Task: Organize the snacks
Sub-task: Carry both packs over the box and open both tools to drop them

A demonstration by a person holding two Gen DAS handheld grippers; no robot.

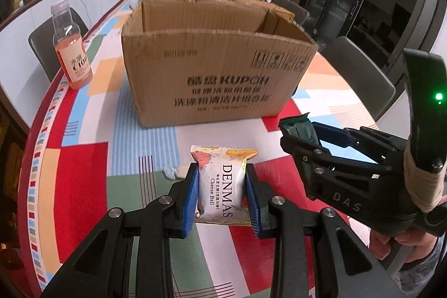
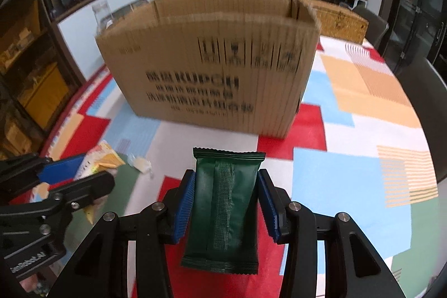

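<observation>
My left gripper [image 1: 222, 172] is shut on a white DENMAS Cheese Ball packet [image 1: 222, 183], held above the table in front of an open cardboard box [image 1: 218, 69]. My right gripper [image 2: 225, 180] is shut on a dark green snack packet [image 2: 223, 208], also in front of the box [image 2: 218, 66]. In the left wrist view the right gripper [image 1: 300, 130] shows at the right with the green packet [image 1: 297, 127] in it. In the right wrist view the left gripper [image 2: 69, 172] shows at the left with the white packet [image 2: 103, 158]. The box inside is mostly hidden.
A bottle of orange drink [image 1: 72, 52] stands left of the box. A small wrapped candy [image 1: 176, 171] lies on the colourful tablecloth [image 1: 83, 172]; it also shows in the right wrist view [image 2: 141, 164]. A wicker basket [image 2: 340, 18] sits behind the box. Chairs surround the table.
</observation>
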